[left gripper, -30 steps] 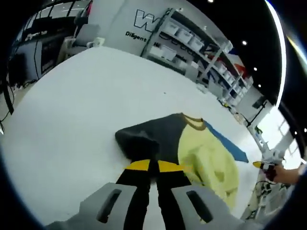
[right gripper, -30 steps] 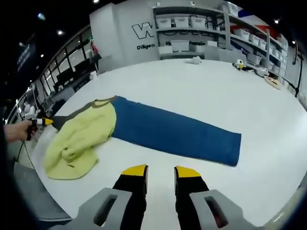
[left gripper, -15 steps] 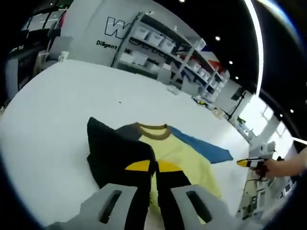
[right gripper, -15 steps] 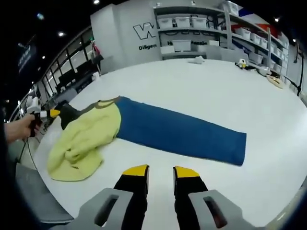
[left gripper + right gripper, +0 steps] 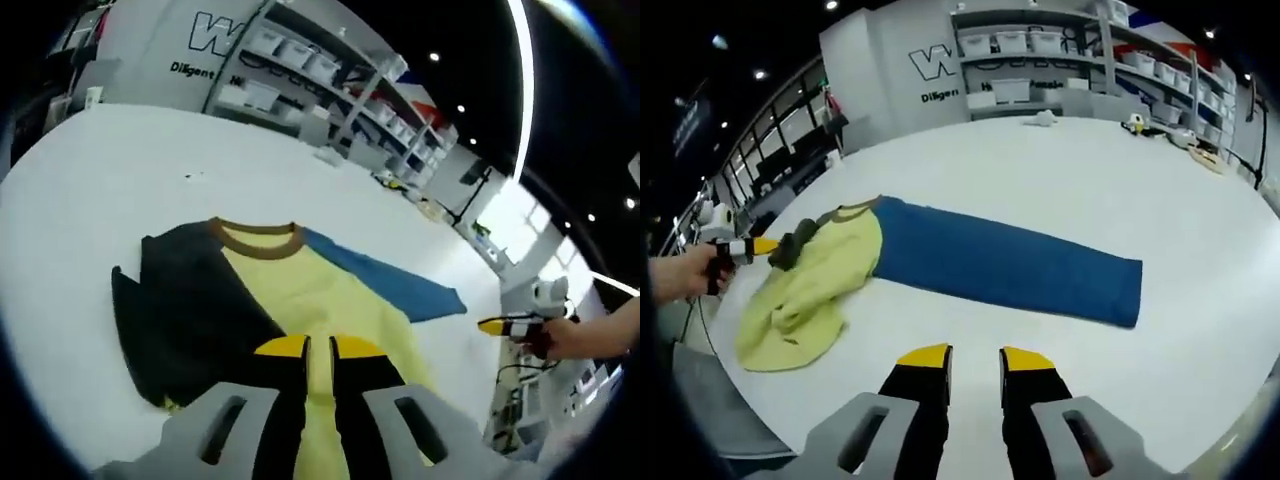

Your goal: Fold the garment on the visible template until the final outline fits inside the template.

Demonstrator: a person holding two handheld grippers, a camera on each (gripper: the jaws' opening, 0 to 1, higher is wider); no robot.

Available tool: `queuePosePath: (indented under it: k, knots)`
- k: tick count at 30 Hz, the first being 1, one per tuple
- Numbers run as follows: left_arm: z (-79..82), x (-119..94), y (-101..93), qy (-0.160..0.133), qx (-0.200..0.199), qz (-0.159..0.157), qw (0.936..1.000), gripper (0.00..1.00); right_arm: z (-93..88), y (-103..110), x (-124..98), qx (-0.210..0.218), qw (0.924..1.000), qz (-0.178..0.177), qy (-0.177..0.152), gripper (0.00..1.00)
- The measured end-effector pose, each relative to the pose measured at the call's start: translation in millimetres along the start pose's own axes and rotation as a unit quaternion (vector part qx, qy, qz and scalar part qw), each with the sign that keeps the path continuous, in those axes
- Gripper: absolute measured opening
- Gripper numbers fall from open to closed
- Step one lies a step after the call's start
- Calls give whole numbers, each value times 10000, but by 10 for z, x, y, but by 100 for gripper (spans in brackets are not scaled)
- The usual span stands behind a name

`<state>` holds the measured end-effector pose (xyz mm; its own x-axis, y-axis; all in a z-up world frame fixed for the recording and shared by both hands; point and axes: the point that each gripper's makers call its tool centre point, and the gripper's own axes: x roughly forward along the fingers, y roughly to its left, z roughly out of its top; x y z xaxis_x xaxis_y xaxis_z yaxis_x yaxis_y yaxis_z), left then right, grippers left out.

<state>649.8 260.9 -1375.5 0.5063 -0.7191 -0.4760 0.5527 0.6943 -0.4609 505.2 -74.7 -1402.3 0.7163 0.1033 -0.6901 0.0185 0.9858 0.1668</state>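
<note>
In the left gripper view, the left gripper (image 5: 308, 347) is seen with its jaws nearly together over the garment (image 5: 290, 300), though whether cloth is pinched between them cannot be told; the garment is spread on the white table (image 5: 120, 160), its dark sleeve (image 5: 180, 310) folded beside the yellow body, with the blue template (image 5: 385, 285) just beyond its collar. In the right gripper view, the right gripper (image 5: 964, 358) is held with jaws apart above bare table (image 5: 1040, 170), near the garment (image 5: 805, 290), which is bunched at one end of the blue template (image 5: 1010, 270), while the left gripper (image 5: 765, 247) is seen at the garment's far edge, gripped by a hand (image 5: 680, 275).

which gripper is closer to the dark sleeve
Left. The left gripper is shut on the dark sleeve at the garment's edge. The right gripper is open, apart from the garment over bare table.
</note>
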Motion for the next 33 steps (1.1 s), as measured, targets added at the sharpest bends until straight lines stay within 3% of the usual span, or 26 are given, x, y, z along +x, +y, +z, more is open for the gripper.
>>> queuePosePath:
  k: [6,11,17,19,22,24,25,26,31,33]
  knots:
    - [220,-310,114,-291,379,-41,9988,6,-7,24,38,15,10000,24,10,12]
    - [401,-498,469,-415,706,273,9963,9,0,35,60,40,10000,31,-2,13]
    - [457,-524,1094,63,1441,723,9869,14,-13,30,40,-1,10000,24,28,13]
    - [470,-522,1220,362,2123,833,9730,15,-26,15,27,23,10000,7,36,13]
    - [500,-466,1284,640,2664,676,9594,16,-49,-11,1,46,10000,-28,57,13]
    - [504,-427,1314,931,3041,576,9463,15,-62,-32,-8,49,9999,-48,77,12]
    - [497,-399,1310,1096,3344,446,9350,15,-69,-44,-12,50,9999,-67,87,13]
    - [492,-391,1312,1159,3425,413,9314,15,-76,-57,-15,62,9999,-80,91,12]
    - [485,-320,1305,1676,4300,-92,8871,16,-112,-76,-28,75,9998,-120,134,12]
    - [485,-292,1260,1736,4537,-286,8736,18,-132,-95,-30,92,9997,-168,143,13]
